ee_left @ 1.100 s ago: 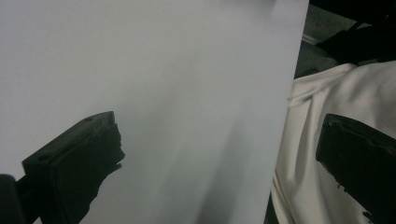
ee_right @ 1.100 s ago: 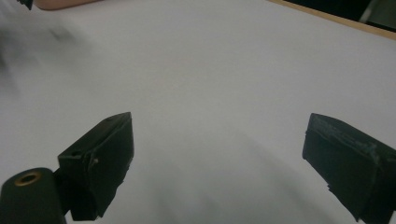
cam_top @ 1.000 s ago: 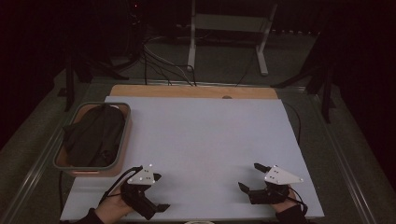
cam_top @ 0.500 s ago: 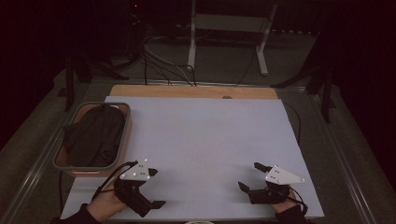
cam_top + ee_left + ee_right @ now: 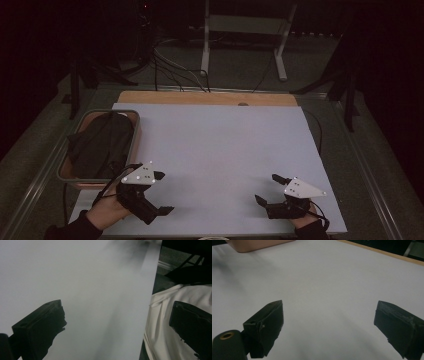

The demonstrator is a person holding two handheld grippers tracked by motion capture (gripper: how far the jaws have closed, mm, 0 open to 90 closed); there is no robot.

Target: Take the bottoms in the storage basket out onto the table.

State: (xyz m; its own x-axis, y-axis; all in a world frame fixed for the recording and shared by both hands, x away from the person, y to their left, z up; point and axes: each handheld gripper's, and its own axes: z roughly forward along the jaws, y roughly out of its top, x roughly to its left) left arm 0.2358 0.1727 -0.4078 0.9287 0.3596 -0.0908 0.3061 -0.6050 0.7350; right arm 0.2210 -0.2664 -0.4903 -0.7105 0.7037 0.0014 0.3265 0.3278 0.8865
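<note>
My left gripper [image 5: 163,193] is held by a hand near the front left of the white table sheet [image 5: 220,145], jaws wide apart and pointing right, nothing between them. The left gripper view looks across the bare sheet [image 5: 75,277] between the spread jaws of the left gripper [image 5: 117,312]. My right gripper [image 5: 268,189] hovers at the front right, also open and empty, aimed toward the left. In the right gripper view, only bare sheet [image 5: 324,285] lies between the jaws of the right gripper [image 5: 329,312].
A tray [image 5: 65,172] holding a dark crumpled cloth [image 5: 100,145] sits at the left edge; its pinkish wall [image 5: 257,245] shows far off. A wooden strip [image 5: 200,97] borders the back. White fabric [image 5: 170,315] lies past the sheet's edge. Cables and stand legs cross the floor behind.
My left gripper has drifted a little left and away from the front edge, turning slightly. The right gripper has stayed put.
</note>
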